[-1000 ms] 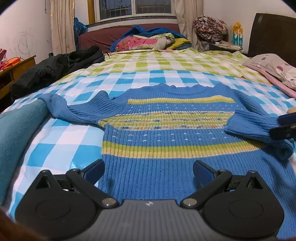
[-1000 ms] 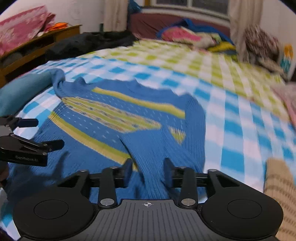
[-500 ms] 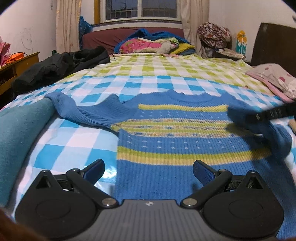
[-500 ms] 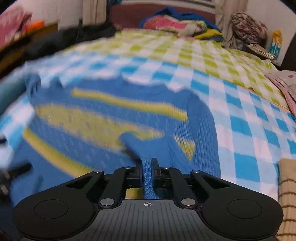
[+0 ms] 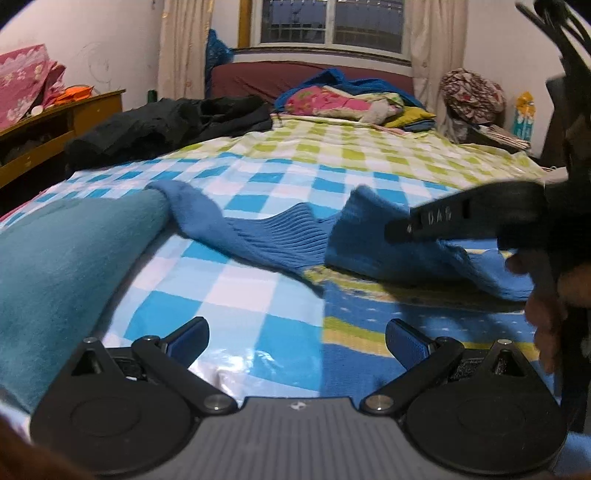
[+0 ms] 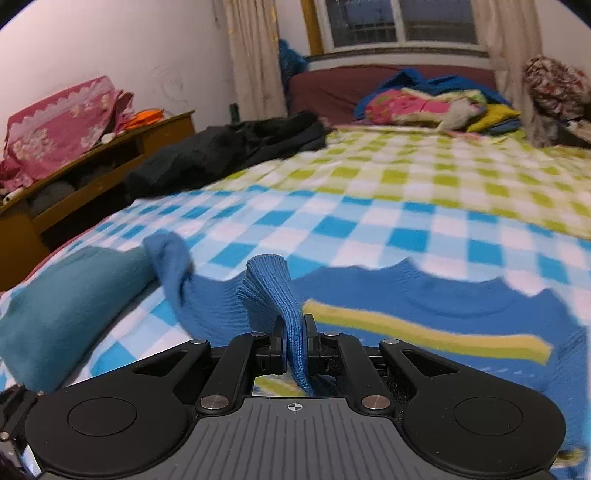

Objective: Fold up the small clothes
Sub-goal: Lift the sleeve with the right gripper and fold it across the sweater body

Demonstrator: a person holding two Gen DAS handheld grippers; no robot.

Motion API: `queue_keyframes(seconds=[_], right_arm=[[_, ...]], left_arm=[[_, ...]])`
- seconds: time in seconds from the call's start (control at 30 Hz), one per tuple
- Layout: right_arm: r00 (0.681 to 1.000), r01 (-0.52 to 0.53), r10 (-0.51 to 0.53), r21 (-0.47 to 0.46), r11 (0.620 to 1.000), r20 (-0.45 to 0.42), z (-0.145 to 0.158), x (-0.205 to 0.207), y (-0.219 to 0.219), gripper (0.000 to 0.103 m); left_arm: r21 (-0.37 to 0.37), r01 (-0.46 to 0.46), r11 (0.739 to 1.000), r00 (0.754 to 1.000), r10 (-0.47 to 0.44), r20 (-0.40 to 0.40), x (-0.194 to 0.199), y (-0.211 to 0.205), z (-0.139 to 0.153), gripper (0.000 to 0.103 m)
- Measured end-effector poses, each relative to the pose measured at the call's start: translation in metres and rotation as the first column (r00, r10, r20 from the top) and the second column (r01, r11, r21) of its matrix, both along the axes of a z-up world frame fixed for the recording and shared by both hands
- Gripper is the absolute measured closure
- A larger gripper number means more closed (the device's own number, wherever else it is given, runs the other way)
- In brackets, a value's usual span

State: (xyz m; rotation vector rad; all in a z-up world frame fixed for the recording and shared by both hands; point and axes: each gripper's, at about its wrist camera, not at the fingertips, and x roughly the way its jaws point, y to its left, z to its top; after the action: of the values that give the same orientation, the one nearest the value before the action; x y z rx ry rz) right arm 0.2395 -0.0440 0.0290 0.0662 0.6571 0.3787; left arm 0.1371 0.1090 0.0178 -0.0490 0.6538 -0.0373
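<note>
The right tongs (image 6: 294, 345) are clamped on one sleeve (image 6: 275, 291) of the blue sweater (image 6: 424, 306) lying flat on the bed (image 6: 406, 221). The other sleeve (image 5: 236, 229) stretches toward the bed's left edge, nearer the wide-open, empty left tongs (image 5: 297, 338).

A: Setting?
B: Home bedroom. Wide bed (image 6: 406, 206) under a blue-and-green checked cover, dark-red headboard (image 6: 332, 85) at the far end.
A: Other evidence?
B: Barred window (image 5: 332, 22) with cream curtains (image 5: 181, 48); bedding heaped (image 6: 424, 103) by the headboard; black jacket (image 5: 166, 125) dumped on the bed; wooden cabinet (image 6: 92, 162) against the left wall, pink quilt (image 6: 59, 118) piled on top.
</note>
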Motion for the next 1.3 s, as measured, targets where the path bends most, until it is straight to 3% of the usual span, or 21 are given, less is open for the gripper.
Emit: queue_keyframes(seconds=[0.3, 0.6, 0.77, 0.97, 1.07, 1.17, 1.2, 1.23, 1.27, 1.3], right_arm=[[0.994, -0.051, 0.055, 0.051, 0.997, -0.095, -0.031, 0.007, 0.007, 0.089], [0.999, 0.007, -0.003, 0.078, 0.997, -0.045, -0.014, -0.015, -0.047, 0.083], [0.998, -0.04, 0.044, 0.08, 0.996, -0.046, -0.011, -0.019, -0.042, 0.083], [0.994, -0.086, 0.088, 0.032, 0.996, -0.07, -0.016, -0.009, -0.021, 0.062], [0.992, -0.116, 0.116, 0.005, 0.993, -0.055, -0.014, -0.006, -0.008, 0.059], [0.988, -0.131, 0.128, -0.027, 0.991, -0.09, -0.02, 0.003, 0.005, 0.063], [0.986, -0.129, 0.125, -0.024, 0.991, -0.11, -0.022, 0.006, 0.007, 0.068], [0.985, -0.12, 0.116, -0.019, 0.993, -0.125, -0.024, 0.008, 0.007, 0.083], [0.986, -0.105, 0.103, -0.013, 0.994, -0.132, -0.024, 0.009, 0.005, 0.093], [0.988, -0.085, 0.084, 0.001, 0.996, -0.127, -0.022, 0.008, 0.0, 0.094]], left_arm=[[0.009, -0.005, 1.0, 1.0, 0.006, -0.013, 0.005, 0.001, -0.007, 0.0], [0.011, 0.004, 1.0, 1.0, -0.004, -0.013, 0.005, -0.003, -0.01, 0.0], [0.021, 0.016, 1.0, 1.0, -0.016, -0.016, 0.004, -0.007, -0.011, 0.0], [0.027, 0.008, 1.0, 1.0, -0.008, 0.002, 0.005, -0.002, -0.009, 0.0], [0.021, 0.0, 1.0, 1.0, 0.001, -0.009, 0.007, 0.0, -0.01, 0.0], [0.02, -0.005, 1.0, 1.0, 0.006, -0.01, 0.007, 0.001, -0.01, 0.0], [0.02, -0.005, 1.0, 1.0, 0.005, -0.007, 0.007, 0.001, -0.009, 0.0], [0.02, -0.005, 1.0, 1.0, 0.005, -0.003, 0.006, 0.002, -0.008, 0.0], [0.02, -0.007, 1.0, 1.0, 0.007, 0.003, 0.006, 0.002, -0.007, 0.0], [0.019, -0.008, 1.0, 1.0, 0.008, 0.007, 0.005, 0.003, -0.007, 0.0]])
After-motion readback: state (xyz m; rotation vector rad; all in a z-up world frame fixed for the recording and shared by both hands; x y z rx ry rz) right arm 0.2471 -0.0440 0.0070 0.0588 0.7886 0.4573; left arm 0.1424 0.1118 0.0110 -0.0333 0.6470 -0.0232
